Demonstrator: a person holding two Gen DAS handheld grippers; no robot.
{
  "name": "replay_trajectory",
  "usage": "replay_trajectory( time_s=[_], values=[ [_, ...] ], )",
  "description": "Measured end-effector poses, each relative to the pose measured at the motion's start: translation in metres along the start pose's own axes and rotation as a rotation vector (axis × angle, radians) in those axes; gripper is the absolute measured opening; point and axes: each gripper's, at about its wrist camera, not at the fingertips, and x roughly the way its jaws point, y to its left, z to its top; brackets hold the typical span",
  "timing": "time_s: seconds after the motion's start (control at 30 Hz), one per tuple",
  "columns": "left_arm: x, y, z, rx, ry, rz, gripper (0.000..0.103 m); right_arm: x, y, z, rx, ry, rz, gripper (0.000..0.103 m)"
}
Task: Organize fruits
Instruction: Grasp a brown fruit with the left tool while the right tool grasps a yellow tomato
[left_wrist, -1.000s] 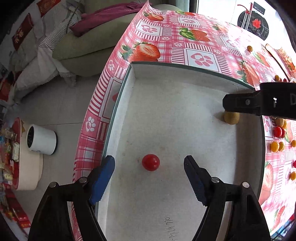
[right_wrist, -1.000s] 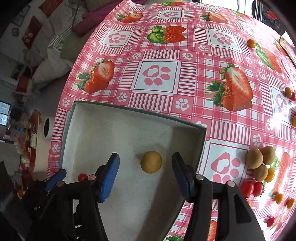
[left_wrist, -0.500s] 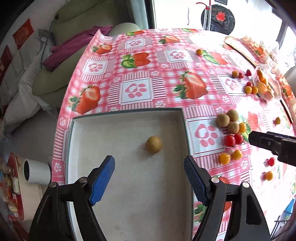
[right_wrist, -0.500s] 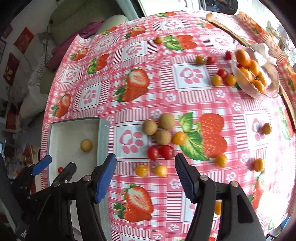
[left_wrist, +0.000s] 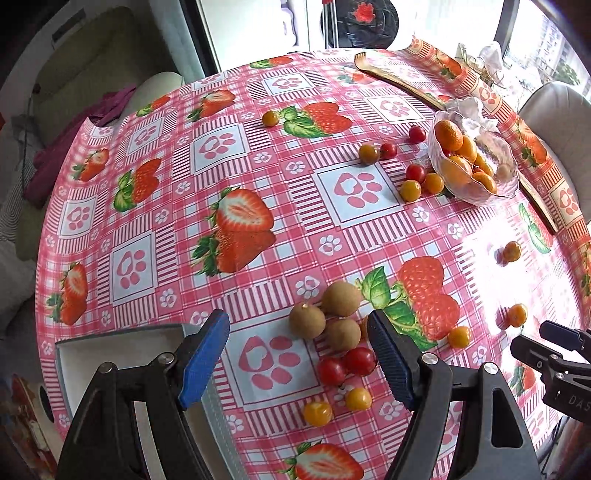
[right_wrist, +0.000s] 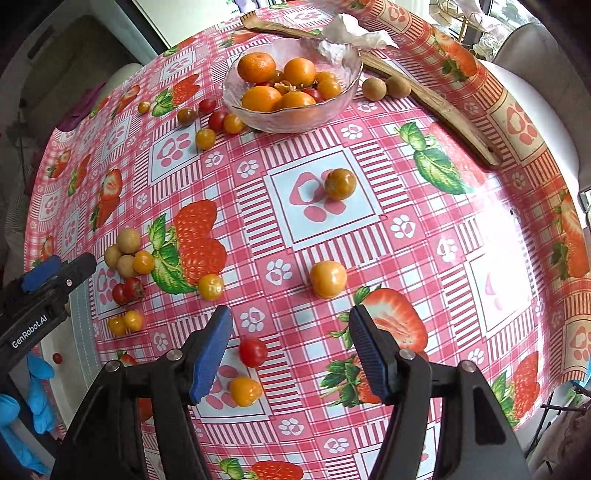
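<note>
My left gripper (left_wrist: 297, 354) is open and empty above the table, near three brown longans (left_wrist: 325, 319) and two red cherry tomatoes (left_wrist: 347, 365). The white tray (left_wrist: 122, 339) lies under its left finger at the table's left edge. My right gripper (right_wrist: 290, 350) is open and empty over the tablecloth. An orange fruit (right_wrist: 328, 278) lies just ahead of it, and a red cherry tomato (right_wrist: 253, 352) and a yellow one (right_wrist: 245, 391) lie by its left finger. One red tomato (right_wrist: 57, 357) shows in the tray.
A glass bowl (right_wrist: 295, 110) of oranges and small fruits stands at the far side, with crumpled paper (right_wrist: 351, 33) and a wooden strip (right_wrist: 454, 114) behind it. Small orange and red tomatoes lie scattered on the tablecloth. A sofa (left_wrist: 92, 74) stands beyond the table's left edge.
Both grippers have lifted out of the tray and swung right over the table. The longan and the red tomato stayed in the tray. Both stay open.
</note>
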Motion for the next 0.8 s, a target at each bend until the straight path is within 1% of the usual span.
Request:
replay_trajectory(
  time_s=[0.13, 0.33, 0.37, 0.4, 0.43, 0.5, 0.57, 0.6, 0.63, 0.7, 0.73, 0.77, 0.8],
  values=[
    [0.019, -0.014, 0.013, 0.045, 0.016, -0.006, 0.078, 0.004, -0.013, 0.004, 0.003, -0.009, -0.020, 0.069],
    [0.037, -0.021, 0.018, 0.058, 0.056, -0.004, 0.078, 0.017, -0.016, 0.010, -0.026, -0.001, -0.039, 0.069],
    [0.039, -0.022, 0.018, 0.062, 0.064, -0.003, 0.074, 0.020, -0.015, 0.010, -0.032, 0.001, -0.042, 0.069],
    [0.042, -0.024, 0.018, 0.069, 0.075, -0.001, 0.064, 0.021, -0.015, 0.011, -0.036, 0.002, -0.042, 0.069],
    [0.045, -0.025, 0.018, 0.076, 0.092, 0.000, 0.061, 0.023, -0.014, 0.011, -0.040, 0.003, -0.043, 0.069],
    [0.050, -0.025, 0.016, 0.075, 0.112, 0.004, 0.061, 0.026, -0.013, 0.011, -0.046, 0.008, -0.046, 0.066],
    [0.050, -0.025, 0.015, 0.068, 0.108, 0.001, 0.061, 0.027, -0.012, 0.011, -0.056, 0.005, -0.055, 0.065],
    [0.050, -0.025, 0.015, 0.065, 0.107, 0.000, 0.058, 0.027, -0.011, 0.010, -0.062, 0.002, -0.059, 0.064],
    [0.049, -0.024, 0.015, 0.061, 0.105, -0.009, 0.055, 0.027, -0.010, 0.010, -0.067, 0.001, -0.064, 0.062],
    [0.048, -0.026, 0.015, 0.061, 0.103, -0.023, 0.041, 0.028, -0.008, 0.010, -0.078, 0.000, -0.085, 0.055],
    [0.048, -0.028, 0.015, 0.064, 0.101, -0.031, 0.037, 0.028, -0.006, 0.009, -0.084, -0.002, -0.095, 0.052],
    [0.047, -0.030, 0.015, 0.068, 0.098, -0.034, 0.032, 0.028, -0.005, 0.009, -0.092, -0.004, -0.105, 0.044],
    [0.047, -0.032, 0.015, 0.072, 0.093, -0.030, 0.031, 0.028, -0.004, 0.009, -0.097, -0.007, -0.115, 0.035]
  ],
)
